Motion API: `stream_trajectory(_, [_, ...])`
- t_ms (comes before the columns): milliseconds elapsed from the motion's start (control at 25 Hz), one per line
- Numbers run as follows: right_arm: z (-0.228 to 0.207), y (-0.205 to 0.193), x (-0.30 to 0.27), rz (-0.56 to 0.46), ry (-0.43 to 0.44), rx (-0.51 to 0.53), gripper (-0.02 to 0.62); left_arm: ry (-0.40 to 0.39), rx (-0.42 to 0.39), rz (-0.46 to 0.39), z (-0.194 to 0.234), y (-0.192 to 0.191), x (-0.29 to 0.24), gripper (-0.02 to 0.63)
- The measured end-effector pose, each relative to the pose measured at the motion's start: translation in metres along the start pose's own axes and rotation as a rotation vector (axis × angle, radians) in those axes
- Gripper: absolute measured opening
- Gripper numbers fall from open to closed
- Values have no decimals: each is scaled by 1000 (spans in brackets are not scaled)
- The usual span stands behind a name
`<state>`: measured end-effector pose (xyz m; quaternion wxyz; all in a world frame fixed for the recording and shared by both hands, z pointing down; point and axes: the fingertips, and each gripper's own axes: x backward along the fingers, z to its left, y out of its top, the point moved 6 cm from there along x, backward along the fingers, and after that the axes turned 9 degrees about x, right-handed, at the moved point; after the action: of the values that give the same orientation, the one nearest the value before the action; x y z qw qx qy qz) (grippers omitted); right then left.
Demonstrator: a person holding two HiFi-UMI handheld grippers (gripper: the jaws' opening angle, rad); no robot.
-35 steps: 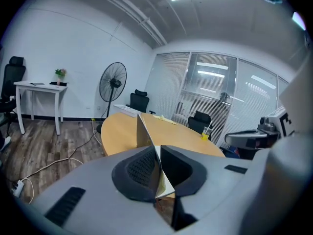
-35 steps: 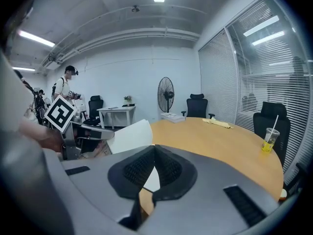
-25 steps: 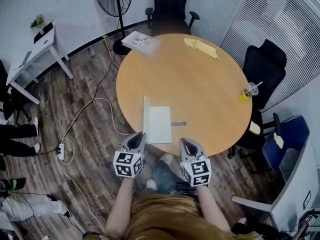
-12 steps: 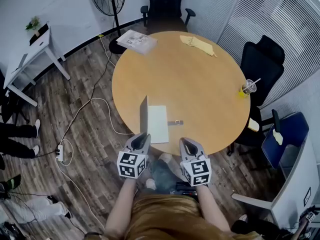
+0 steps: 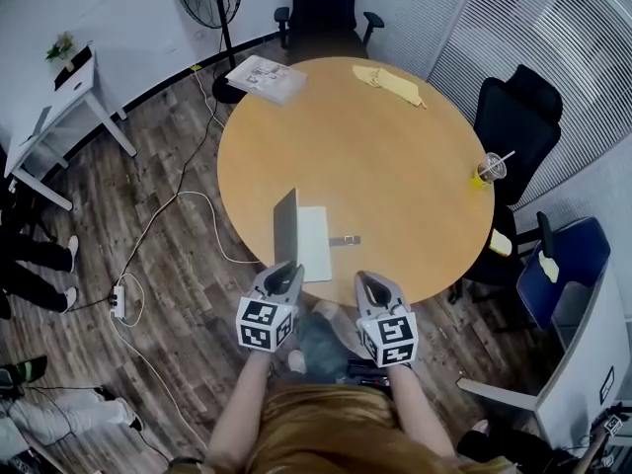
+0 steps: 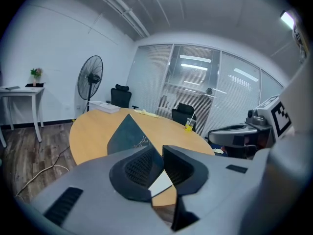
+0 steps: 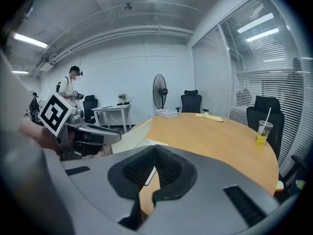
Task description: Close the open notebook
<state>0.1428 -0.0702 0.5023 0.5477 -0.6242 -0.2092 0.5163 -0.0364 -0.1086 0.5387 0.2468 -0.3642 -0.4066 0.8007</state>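
Note:
The notebook lies near my edge of the round wooden table (image 5: 375,156). Its dark left cover (image 5: 285,227) stands raised and leans right over the white page (image 5: 314,243). My left gripper (image 5: 284,267) is at the cover's near bottom corner. In the left gripper view its jaws (image 6: 157,155) are opening, and the dark cover (image 6: 129,136) and a strip of page show in the narrow gap. My right gripper (image 5: 371,279) hangs just off the table edge, right of the notebook, shut on nothing (image 7: 155,148). The raised cover's pale inside (image 7: 129,136) shows on its left.
A small grey strap (image 5: 348,240) lies right of the page. A cup of yellow drink (image 5: 491,174) stands at the right rim, a yellow cloth (image 5: 395,87) and a paper stack (image 5: 265,77) at the far side. Black chairs (image 5: 518,117) ring the table; a cable (image 5: 168,220) crosses the floor.
The left cover has swung from a thin upright edge to leaning right, showing its dark outside. My left gripper has shifted a little right. The right gripper has stayed put.

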Motion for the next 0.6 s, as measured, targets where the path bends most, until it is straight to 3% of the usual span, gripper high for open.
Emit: stream_trajectory(600, [-17, -16, 5, 29, -51, -30, 12, -62, -23, 88, -17, -18, -32, 97])
